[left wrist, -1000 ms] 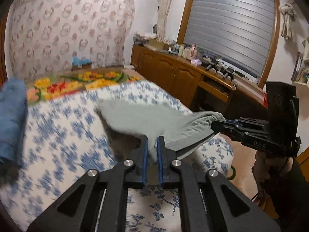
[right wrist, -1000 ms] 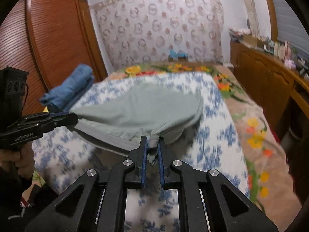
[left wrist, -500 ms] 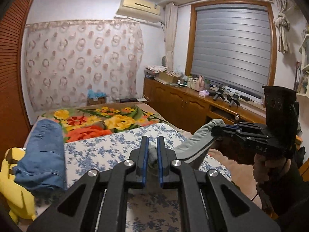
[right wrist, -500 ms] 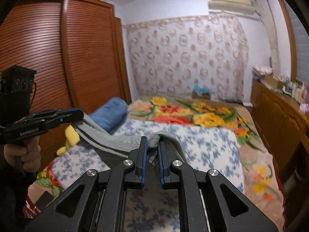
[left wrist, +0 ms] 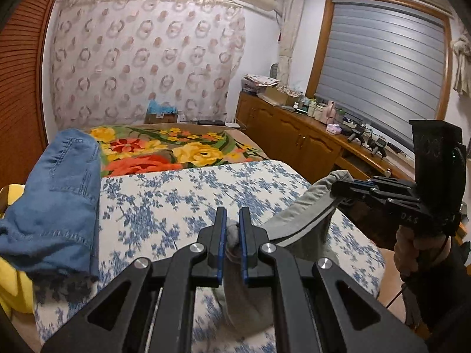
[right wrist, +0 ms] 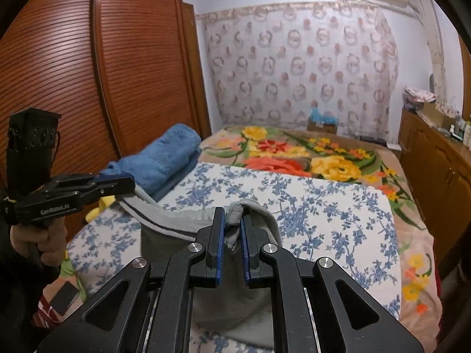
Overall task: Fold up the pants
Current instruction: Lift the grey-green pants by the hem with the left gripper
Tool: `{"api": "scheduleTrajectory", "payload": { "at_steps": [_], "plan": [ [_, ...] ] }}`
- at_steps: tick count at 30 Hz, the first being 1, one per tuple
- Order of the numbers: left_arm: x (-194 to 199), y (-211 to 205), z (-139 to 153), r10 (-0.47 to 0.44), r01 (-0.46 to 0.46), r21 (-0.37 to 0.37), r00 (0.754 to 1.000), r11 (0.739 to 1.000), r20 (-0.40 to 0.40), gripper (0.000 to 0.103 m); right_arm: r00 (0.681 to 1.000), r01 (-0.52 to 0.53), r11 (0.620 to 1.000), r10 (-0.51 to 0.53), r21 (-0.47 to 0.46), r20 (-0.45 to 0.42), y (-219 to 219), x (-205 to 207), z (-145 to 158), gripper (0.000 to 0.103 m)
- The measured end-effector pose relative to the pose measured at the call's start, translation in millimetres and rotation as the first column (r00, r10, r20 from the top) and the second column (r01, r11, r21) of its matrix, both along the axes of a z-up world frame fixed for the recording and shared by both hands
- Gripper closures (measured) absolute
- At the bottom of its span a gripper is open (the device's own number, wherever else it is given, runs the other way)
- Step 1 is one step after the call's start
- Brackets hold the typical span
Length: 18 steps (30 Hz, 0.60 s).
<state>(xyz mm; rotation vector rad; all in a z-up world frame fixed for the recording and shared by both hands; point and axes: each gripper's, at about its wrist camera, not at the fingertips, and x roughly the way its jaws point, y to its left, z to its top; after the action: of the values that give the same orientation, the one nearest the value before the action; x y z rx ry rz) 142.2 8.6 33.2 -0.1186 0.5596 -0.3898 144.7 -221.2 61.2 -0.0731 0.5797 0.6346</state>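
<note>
The grey pants (left wrist: 297,220) hang in the air between my two grippers, above the near end of the bed. My left gripper (left wrist: 232,229) is shut on one corner of their waistband, and it shows at the left of the right wrist view (right wrist: 117,184). My right gripper (right wrist: 232,229) is shut on the other corner of the grey pants (right wrist: 176,217); it shows at the right of the left wrist view (left wrist: 341,186). The waistband, with a dark stripe, is stretched between them. The legs drop below the grippers and are mostly hidden.
The bed has a blue-flowered white sheet (left wrist: 176,200) and a bright floral blanket (left wrist: 164,150) beyond it. Folded blue jeans (left wrist: 59,194) lie at its left side, over something yellow (left wrist: 11,288). A wooden wardrobe (right wrist: 88,73) stands left, a wooden cabinet (left wrist: 294,141) right.
Both grippers have risen and lifted the grey pants off the bed. The pants lay spread on the sheet before and now hang from the stretched waistband.
</note>
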Motion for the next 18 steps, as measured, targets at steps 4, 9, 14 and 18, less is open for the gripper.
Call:
{"api": "scheduleTrajectory", "payload": {
  "at_steps": [4, 9, 14, 18],
  "plan": [
    [41, 1, 17, 0.031, -0.031, 0.019, 0.999, 0.999, 0.016, 0.098, 1.000, -0.003, 1.000, 0.004, -0.022, 0.009, 8, 38, 5, 0.096],
    [73, -1, 76, 0.071, -0.078, 0.044, 0.987, 0.996, 0.145, 0.098, 0.995, 0.021, 0.999, -0.018, -0.033, 0.095, 17, 82, 51, 0.096],
    [76, -4, 128, 0.082, -0.106, 0.076, 0.961, 0.991, 0.265, 0.098, 0.976, 0.045, 0.998, -0.051, 0.035, 0.213, 7, 105, 114, 0.096],
    [53, -4, 110, 0.077, -0.112, 0.124, 0.962, 0.986, 0.261, 0.098, 0.973, 0.034, 0.999, -0.040, 0.029, 0.225, 6, 97, 120, 0.096]
  ]
}}
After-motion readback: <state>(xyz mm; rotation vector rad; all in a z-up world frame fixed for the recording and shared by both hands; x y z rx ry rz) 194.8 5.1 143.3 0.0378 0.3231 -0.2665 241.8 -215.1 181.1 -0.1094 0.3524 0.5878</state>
